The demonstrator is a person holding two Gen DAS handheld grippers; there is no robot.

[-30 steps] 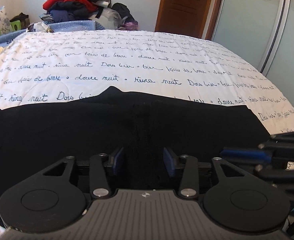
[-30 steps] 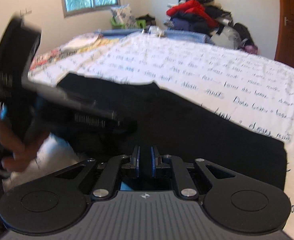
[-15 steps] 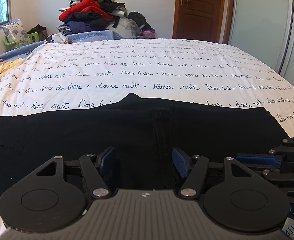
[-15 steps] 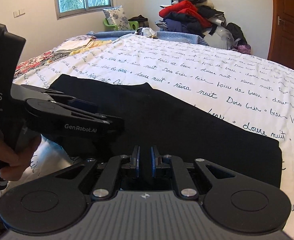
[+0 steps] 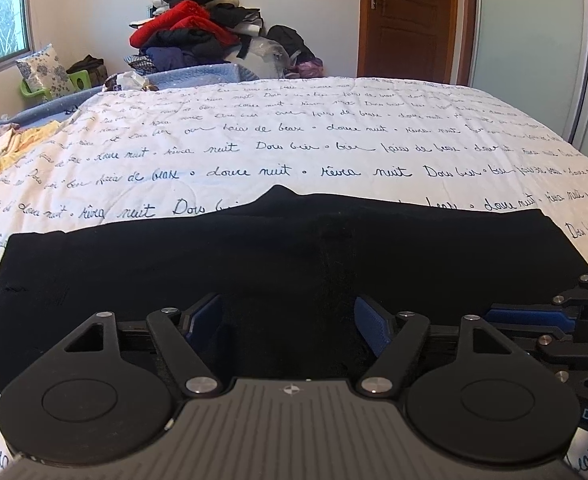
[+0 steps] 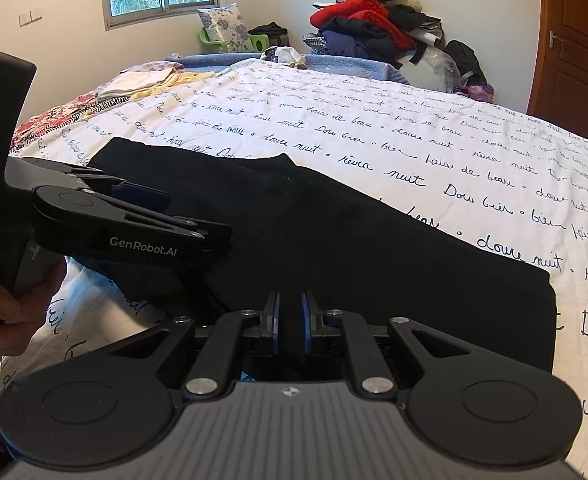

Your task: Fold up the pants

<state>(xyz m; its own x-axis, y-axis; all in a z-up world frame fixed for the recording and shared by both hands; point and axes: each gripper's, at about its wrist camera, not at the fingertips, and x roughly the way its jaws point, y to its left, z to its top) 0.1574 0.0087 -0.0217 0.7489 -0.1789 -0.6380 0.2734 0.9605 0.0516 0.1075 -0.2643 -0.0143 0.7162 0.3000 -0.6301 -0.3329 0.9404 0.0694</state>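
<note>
Black pants (image 5: pixel 294 248) lie folded in a flat band across the near part of the bed, also seen in the right wrist view (image 6: pixel 374 248). My left gripper (image 5: pixel 285 320) hovers low over their near edge, its jaws opening wide, with the black cloth lying loose between the blue pads (image 5: pixel 370 324), which do not press it. The right gripper (image 6: pixel 289 316) is shut on the pants' near edge, cloth filling the thin gap. From the right wrist view the left gripper (image 6: pixel 197 224) is at the left, held by a hand (image 6: pixel 9 300). The right gripper's fingers (image 5: pixel 526 316) show at the left view's right edge.
A white bedspread with blue script (image 5: pixel 294 140) covers the bed. A heap of clothes (image 5: pixel 197 40) is stacked beyond its far edge. Folded linens (image 6: pixel 141 84) lie at the far left. A wooden door (image 5: pixel 406 20) and a sliding wardrobe panel (image 5: pixel 534 60) stand at the right.
The left gripper's jaws have spread much wider, letting the black cloth go, and its view has swung a little. The right gripper has stayed shut and still.
</note>
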